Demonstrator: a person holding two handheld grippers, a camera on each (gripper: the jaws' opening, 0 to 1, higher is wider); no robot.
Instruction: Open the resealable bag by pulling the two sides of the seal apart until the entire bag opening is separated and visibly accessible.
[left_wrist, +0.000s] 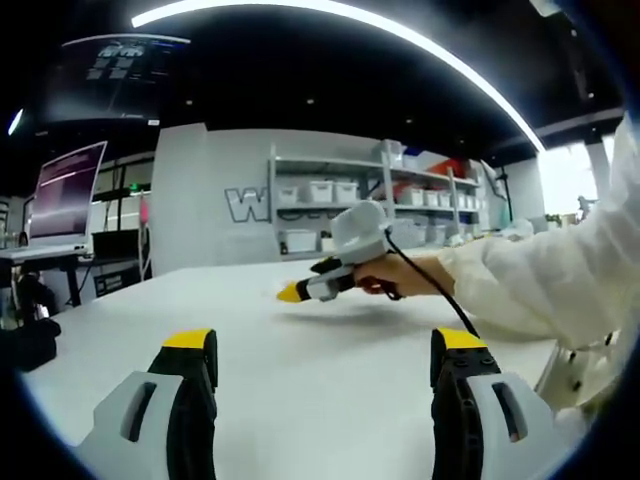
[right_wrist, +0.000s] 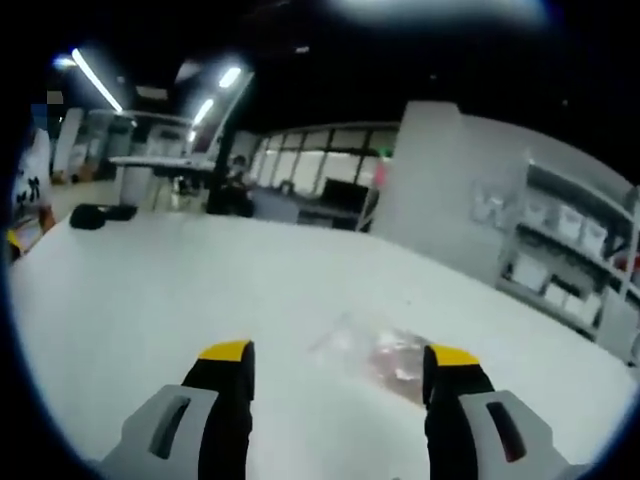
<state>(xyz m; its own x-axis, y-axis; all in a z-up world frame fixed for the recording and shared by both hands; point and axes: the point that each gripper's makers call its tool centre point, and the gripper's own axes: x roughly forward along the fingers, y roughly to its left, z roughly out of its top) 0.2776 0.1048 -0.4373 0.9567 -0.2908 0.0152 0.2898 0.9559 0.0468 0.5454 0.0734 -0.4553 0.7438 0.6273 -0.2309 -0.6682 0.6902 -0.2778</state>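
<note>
- While neither tool is touching the bag yet, the task is sitting at its very start: the seal looks unopened and nothing is being gripped, by my reading.
- Right gripper (right_wrist: 338, 365), right gripper view: its jaws are standing apart and empty, rising from 6 o'clock over the white table (right_wrist: 150, 300).
- Resealable bag (right_wrist: 385, 358): lying flat on the table just beyond the jaw tips, toward 5 o'clock of centre, nearer the right-hand jaw. Clear film with pinkish, blurred contents; which edge is carrying the seal I cannot tell.
- Left gripper (left_wrist: 330, 345), left gripper view: jaws also standing apart, holding nothing, hovering over bare table.
- Farther out in that view, at 1 o'clock of centre, a hand in a white sleeve (left_wrist: 520, 290) is holding the right gripper low over the table, yellow tips pointing toward 9 o'clock.
- Remaining, as I judge it: both sides of the seal are waiting to be pinched and pulled apart along the full opening.
- Far background: shelving (left_wrist: 370, 195) with bins along the wall.
</note>
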